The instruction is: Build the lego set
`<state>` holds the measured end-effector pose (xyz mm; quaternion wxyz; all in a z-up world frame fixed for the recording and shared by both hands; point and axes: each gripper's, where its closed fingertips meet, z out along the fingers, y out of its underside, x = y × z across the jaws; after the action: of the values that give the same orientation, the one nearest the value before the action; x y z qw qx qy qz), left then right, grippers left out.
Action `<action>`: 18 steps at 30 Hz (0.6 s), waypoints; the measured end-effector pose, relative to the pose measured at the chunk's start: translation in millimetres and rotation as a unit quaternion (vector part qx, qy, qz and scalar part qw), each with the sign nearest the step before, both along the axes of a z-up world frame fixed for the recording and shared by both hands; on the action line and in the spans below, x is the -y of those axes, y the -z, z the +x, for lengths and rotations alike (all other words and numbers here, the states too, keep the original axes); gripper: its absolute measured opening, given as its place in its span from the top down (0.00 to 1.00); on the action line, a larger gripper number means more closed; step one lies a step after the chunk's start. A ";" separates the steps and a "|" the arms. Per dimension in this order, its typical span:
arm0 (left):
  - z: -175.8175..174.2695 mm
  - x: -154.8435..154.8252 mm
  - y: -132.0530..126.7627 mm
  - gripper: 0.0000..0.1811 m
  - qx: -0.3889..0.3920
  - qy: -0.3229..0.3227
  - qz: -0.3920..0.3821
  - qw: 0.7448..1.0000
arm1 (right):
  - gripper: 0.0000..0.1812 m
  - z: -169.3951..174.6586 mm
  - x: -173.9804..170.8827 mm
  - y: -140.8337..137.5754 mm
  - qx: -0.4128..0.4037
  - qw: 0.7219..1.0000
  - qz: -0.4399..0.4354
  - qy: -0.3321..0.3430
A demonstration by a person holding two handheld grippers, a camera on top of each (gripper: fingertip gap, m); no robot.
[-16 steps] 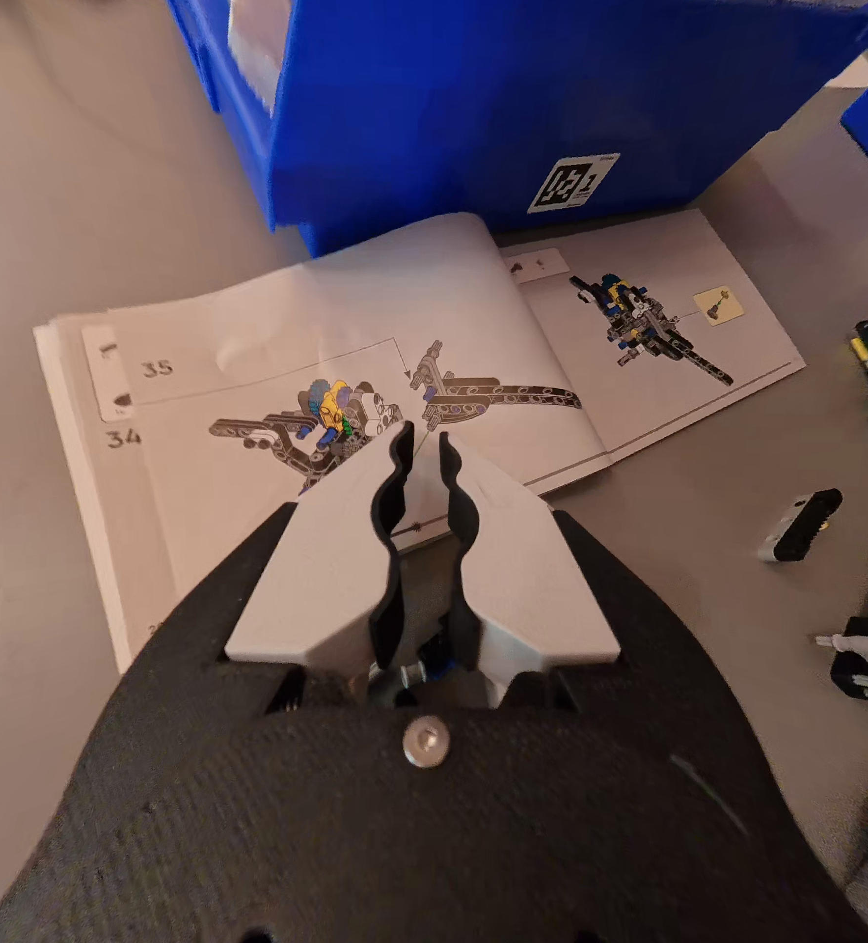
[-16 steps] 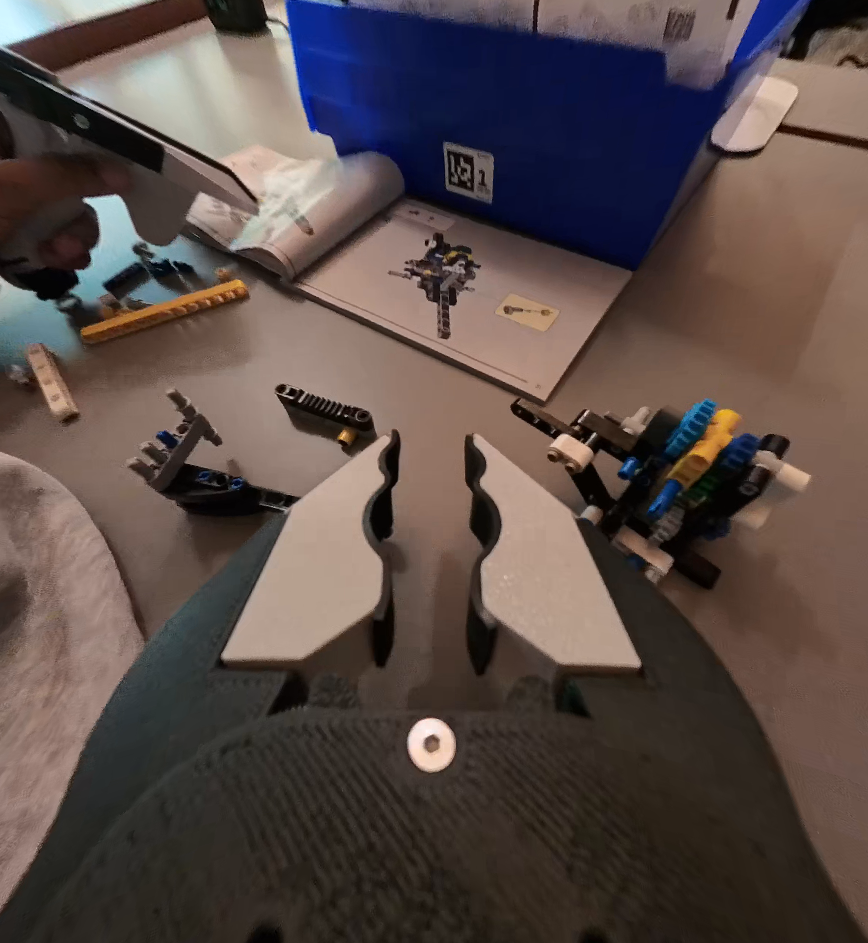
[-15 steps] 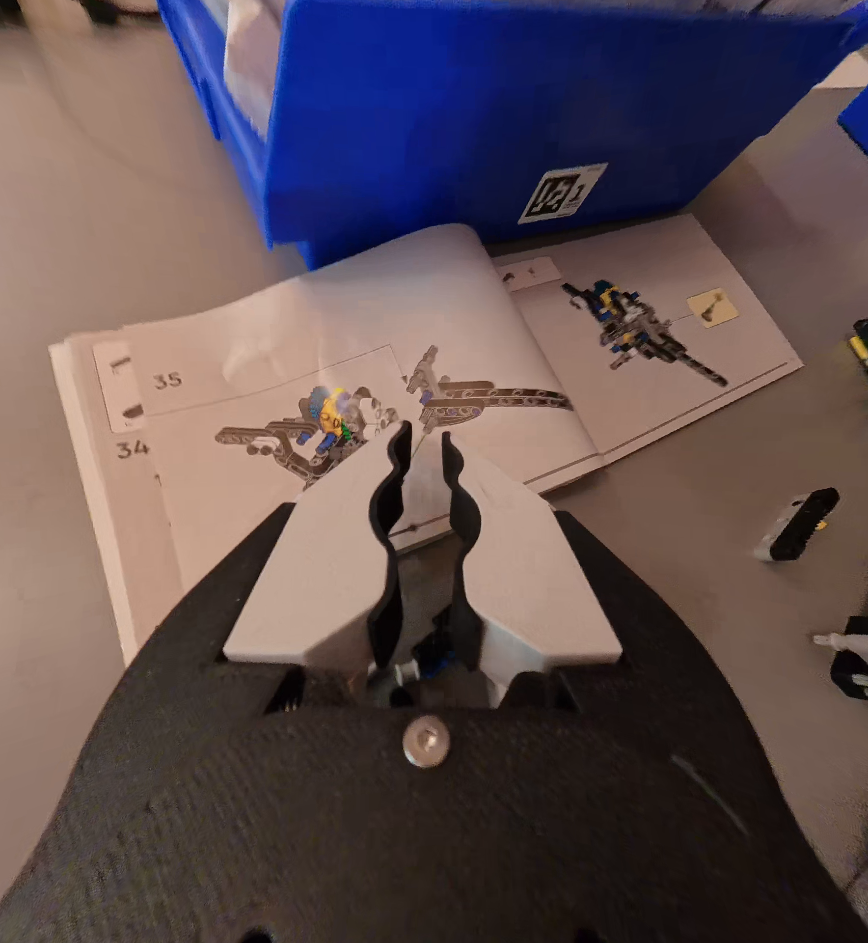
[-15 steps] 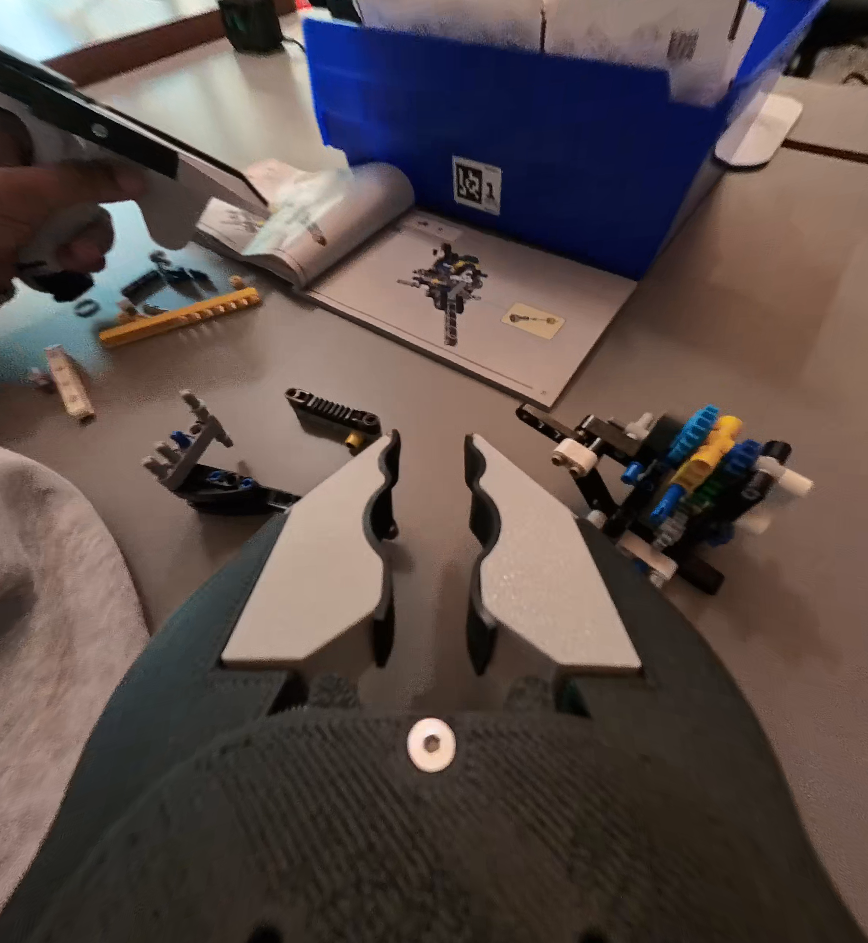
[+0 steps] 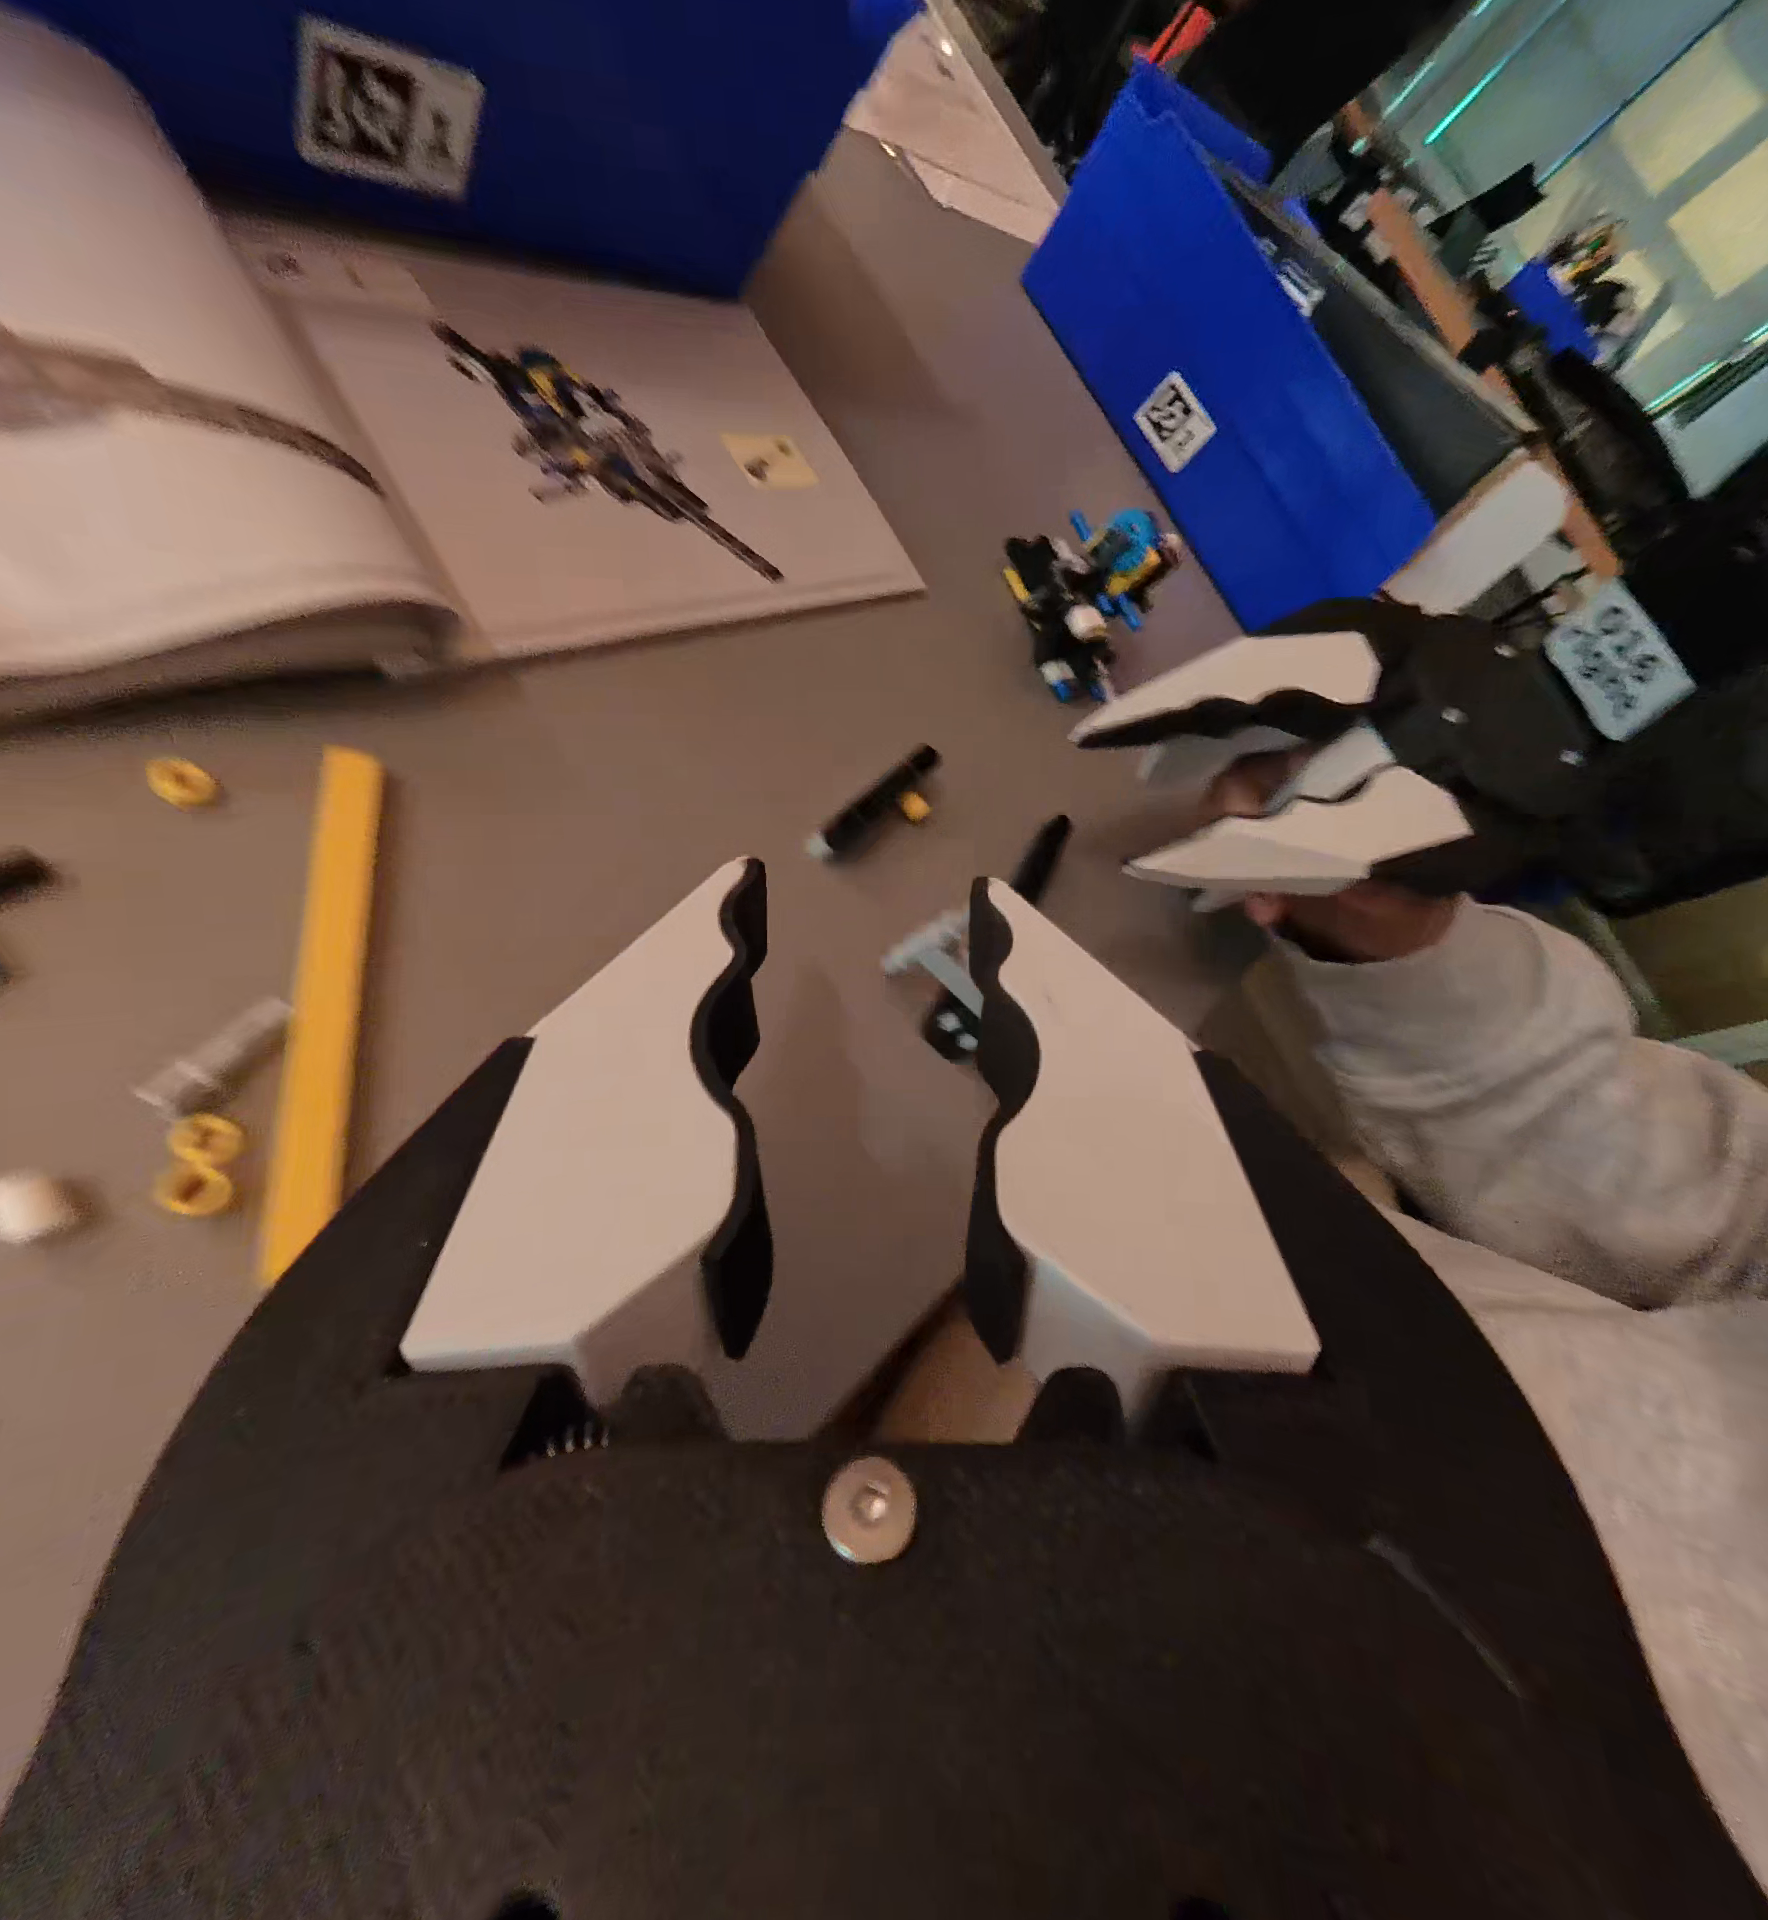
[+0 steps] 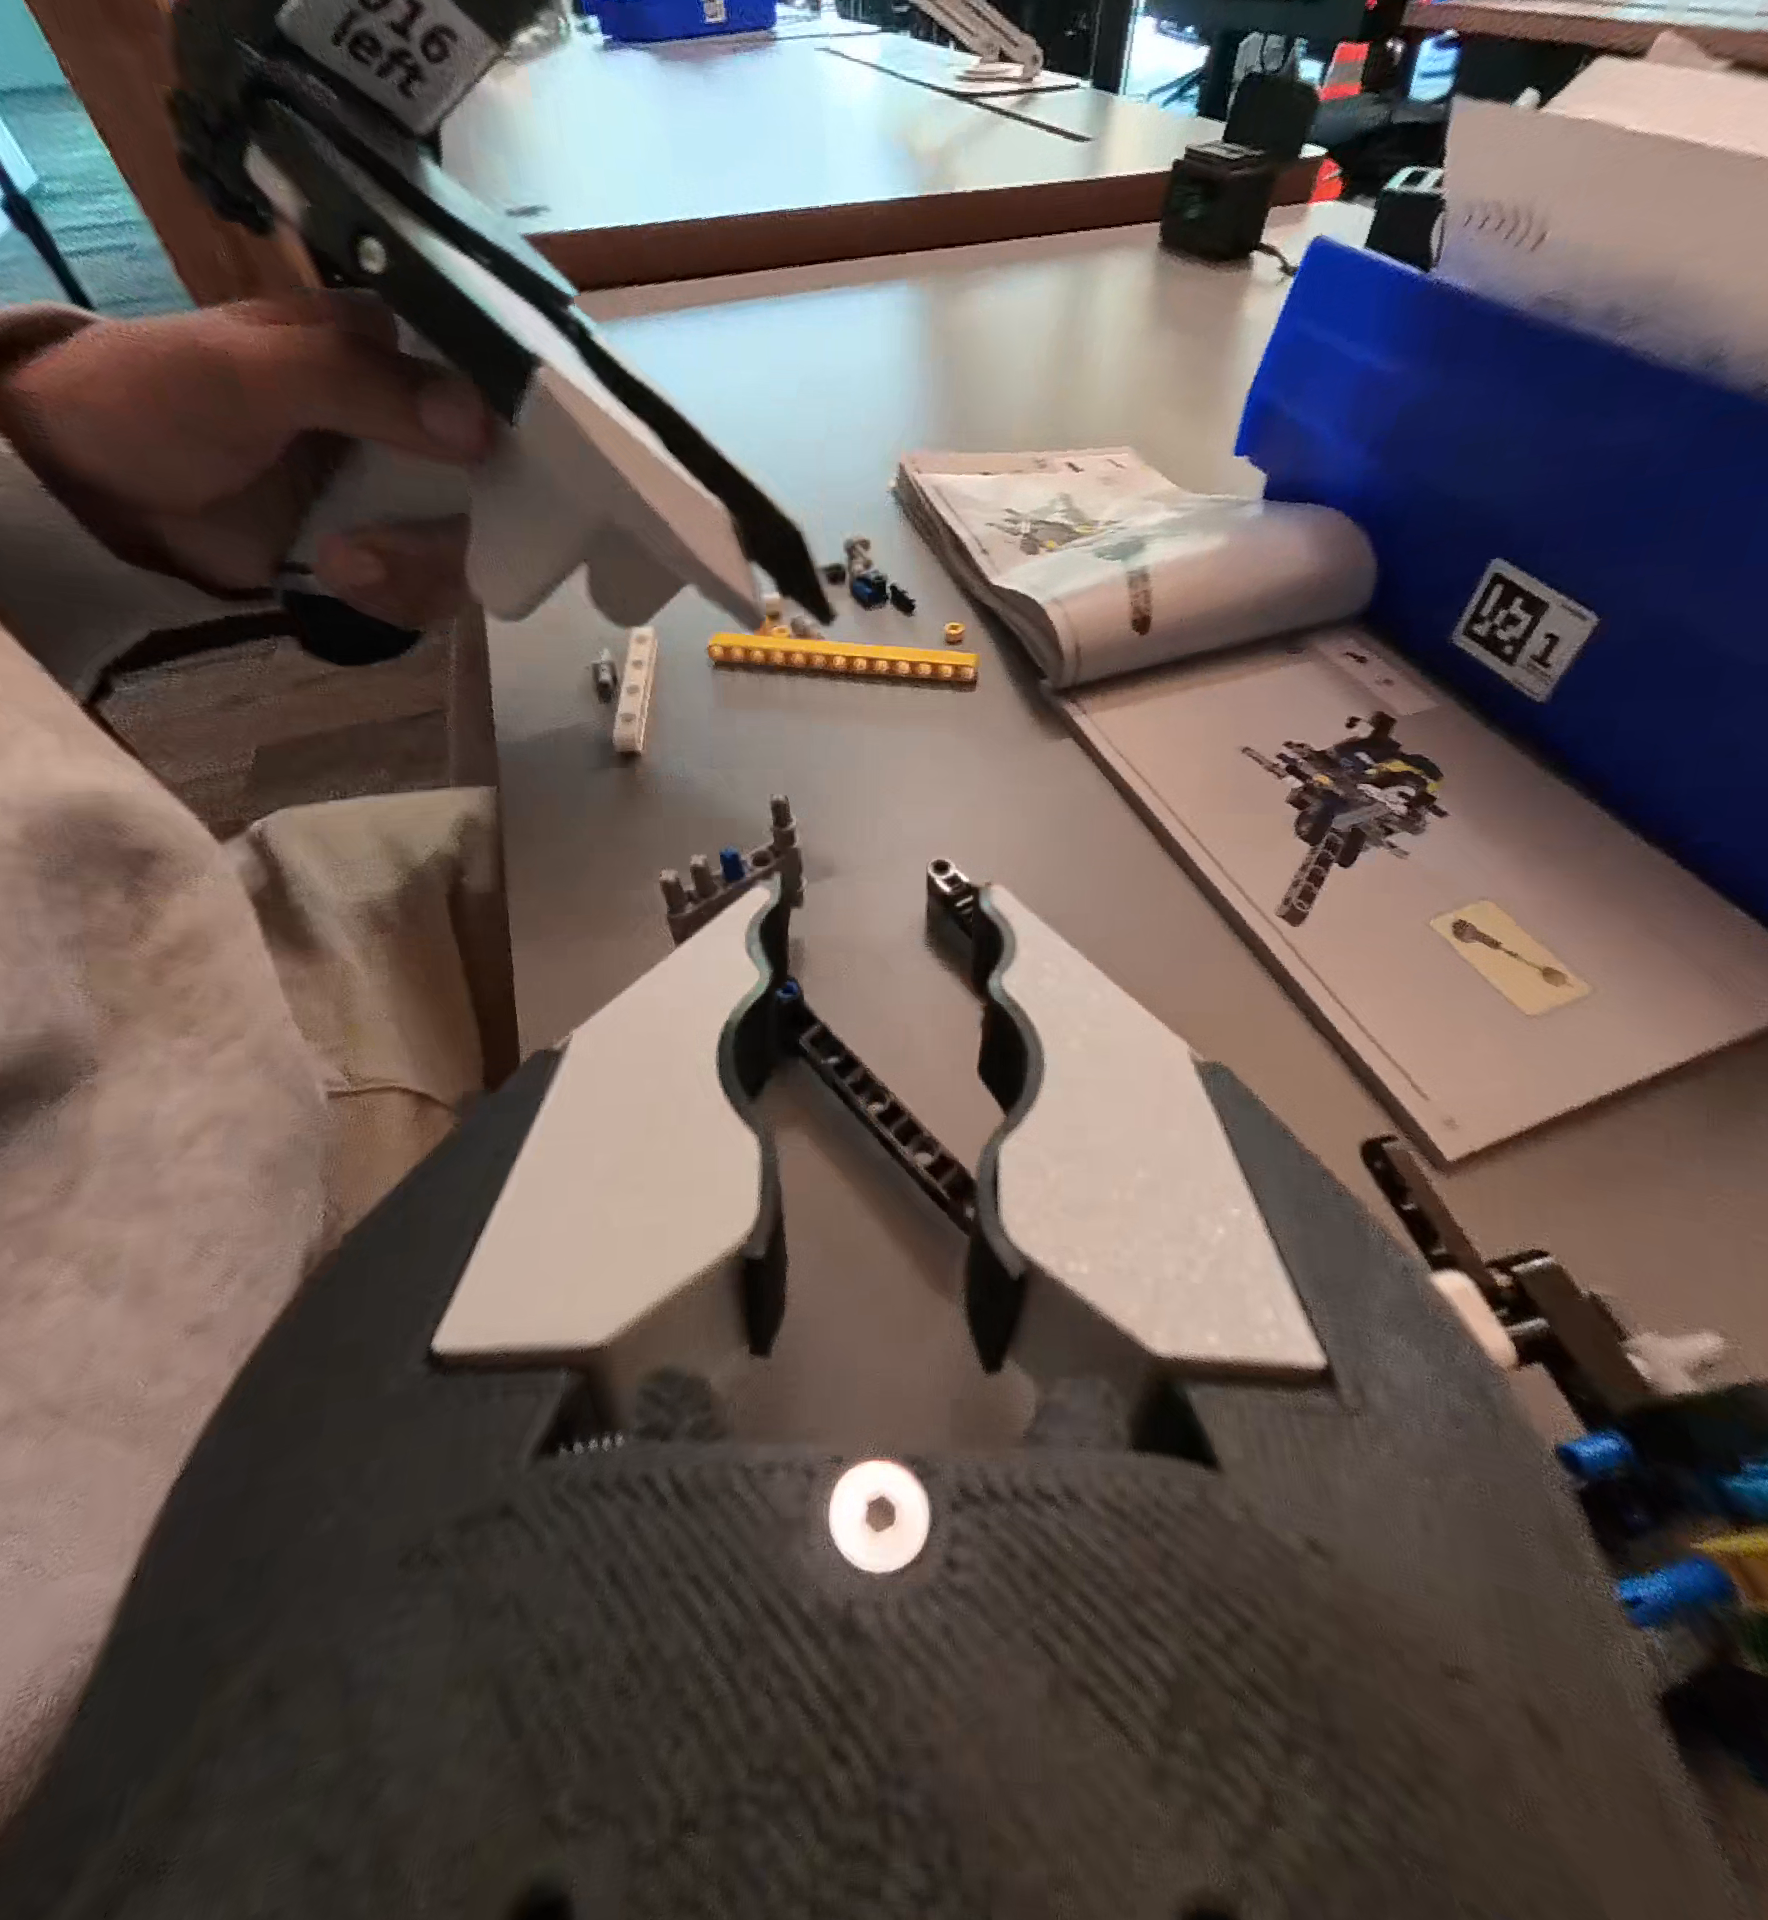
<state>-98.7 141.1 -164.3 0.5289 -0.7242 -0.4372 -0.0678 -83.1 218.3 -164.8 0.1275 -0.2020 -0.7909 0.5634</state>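
My left gripper (image 5: 864, 883) is open and empty above the grey table, with a grey-and-black sub-assembly (image 5: 937, 977) just beyond its right fingertip. My right gripper (image 6: 885, 899) is open, low over the same sub-assembly (image 6: 734, 878). That piece's black beam (image 6: 880, 1122) lies on the table between the fingers, not gripped. A short black beam (image 6: 947, 894) sits at the right fingertip. The partly built colourful model (image 5: 1088, 592) stands by the booklet and shows blurred at the right wrist view's lower right (image 6: 1690, 1475). Each view shows the other gripper: the right one (image 5: 1103, 800) and the left one (image 6: 786, 603).
The open instruction booklet (image 6: 1379, 831) lies against a blue bin (image 6: 1586, 520). A second blue bin (image 5: 1223, 395) stands farther right. A long yellow beam (image 6: 844, 660), a white beam (image 6: 636, 691), yellow bushes (image 5: 199, 1164) and several small pins lie at the left. A grey sleeve (image 5: 1534, 1091) crosses the table's near edge. There is about 9 centimeters between the tips of the two grippers.
My left gripper has swung right, away from the booklet, and its jaws have widened. My right gripper has moved left over the grey-and-black sub-assembly and opened wider.
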 end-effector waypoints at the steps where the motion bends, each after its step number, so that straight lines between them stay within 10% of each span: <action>1: 10.0 -3.7 1.4 0.80 0.009 0.002 0.010 1.000 | 0.81 1.9 -0.7 1.2 0.003 1.000 0.000 -0.005; 18: 36.3 -1.4 19.3 0.80 -0.061 0.035 0.017 0.997 | 0.79 23.0 20.5 28.2 0.006 0.994 0.094 -0.050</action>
<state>-62.3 142.6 -183.6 0.5644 -0.7326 -0.3773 -0.0494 -60.0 197.8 -193.0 0.1131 -0.1524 -0.8501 0.4913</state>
